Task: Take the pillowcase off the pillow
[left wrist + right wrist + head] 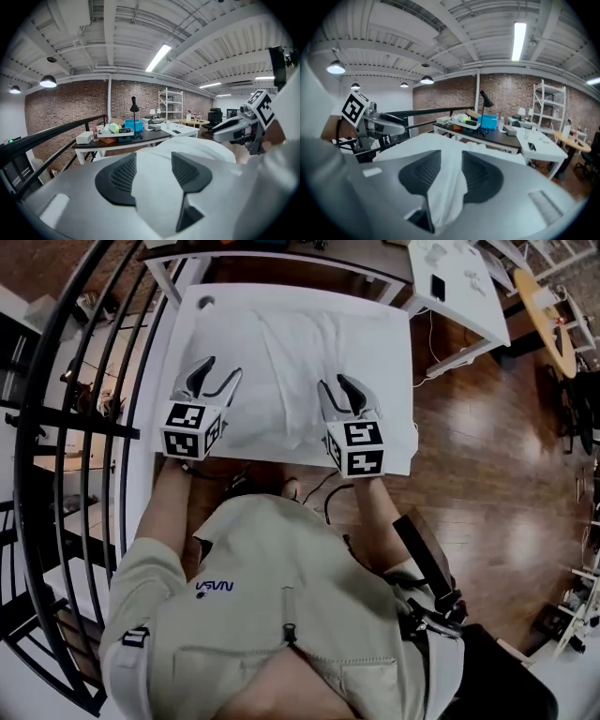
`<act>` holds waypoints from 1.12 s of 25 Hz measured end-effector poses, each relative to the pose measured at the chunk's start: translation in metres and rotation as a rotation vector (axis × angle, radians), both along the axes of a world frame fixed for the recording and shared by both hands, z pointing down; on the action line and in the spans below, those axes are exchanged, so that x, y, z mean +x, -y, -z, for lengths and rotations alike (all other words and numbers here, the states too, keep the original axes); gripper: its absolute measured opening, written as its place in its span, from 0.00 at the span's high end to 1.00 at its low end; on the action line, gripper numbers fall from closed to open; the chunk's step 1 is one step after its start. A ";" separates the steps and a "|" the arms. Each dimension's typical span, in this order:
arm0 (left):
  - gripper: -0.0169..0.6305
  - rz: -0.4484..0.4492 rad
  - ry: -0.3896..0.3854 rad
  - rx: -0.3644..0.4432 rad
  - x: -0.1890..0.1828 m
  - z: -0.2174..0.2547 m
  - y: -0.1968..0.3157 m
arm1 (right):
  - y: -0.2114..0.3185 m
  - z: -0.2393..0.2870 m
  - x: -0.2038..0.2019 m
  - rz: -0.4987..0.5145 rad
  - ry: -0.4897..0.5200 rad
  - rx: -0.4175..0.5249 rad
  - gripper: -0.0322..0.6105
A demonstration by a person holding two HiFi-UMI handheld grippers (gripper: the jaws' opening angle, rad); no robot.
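Nearest: person's beige jacket [281,615], filling the near part of the head view, with both forearms reaching far toward a white table [187,329].

Head view. Pillow [309,352], in its white pillowcase [281,423], is lying flat on the table and taking up most of the top. Left gripper [222,368] is sitting at the pillow's near left corner, and right gripper [335,382] is at its near edge toward the right. Both are pointing far, so the pillow is lying straight ahead of each, with neither plainly nearer. Long axis is looking left to right, though the wide lens is leaving this uncertain. Wooden floor [487,427] is showing to the right, black railing [84,427] to the left.

Left gripper view. Jaws are standing spread, with white cloth showing between the pads without being pinched. Beyond: dark desk [126,137] carrying a blue bin [133,124], brick wall [65,108], ceiling strip light [159,57].

Right gripper view. Jaws are standing spread. A loose fold of pillowcase is draping between them with dark pad showing on either side, so nothing is being gripped.

Judgement: case not yet off. The coming move is likely turning on taking hold of the near hem, directly ahead of both grippers.
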State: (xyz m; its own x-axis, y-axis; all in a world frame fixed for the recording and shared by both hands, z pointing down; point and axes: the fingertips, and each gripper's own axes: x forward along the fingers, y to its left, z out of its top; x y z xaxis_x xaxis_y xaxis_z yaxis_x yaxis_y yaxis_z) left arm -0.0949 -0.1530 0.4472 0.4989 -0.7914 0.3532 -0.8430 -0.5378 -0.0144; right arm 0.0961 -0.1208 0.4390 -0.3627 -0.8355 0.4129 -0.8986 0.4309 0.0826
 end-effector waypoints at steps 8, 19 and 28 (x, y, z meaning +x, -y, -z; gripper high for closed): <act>0.53 -0.027 0.031 -0.104 0.015 -0.019 0.084 | 0.111 0.009 -0.030 -0.009 -0.042 -0.070 0.74; 0.77 -0.163 0.157 -0.289 0.039 -0.087 0.093 | 0.144 -0.094 -0.055 0.013 -0.156 -0.421 0.67; 0.95 -0.089 0.152 -0.127 0.016 -0.043 0.092 | 0.175 -0.057 0.006 -0.128 -0.218 -0.301 0.93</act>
State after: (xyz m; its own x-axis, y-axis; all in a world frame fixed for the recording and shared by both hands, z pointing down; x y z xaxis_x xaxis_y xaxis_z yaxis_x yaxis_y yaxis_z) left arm -0.0793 -0.2446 0.4898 0.4979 -0.6912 0.5238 -0.7855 -0.6153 -0.0654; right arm 0.1023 -0.2959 0.4962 -0.1402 -0.6977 0.7025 -0.9218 0.3510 0.1646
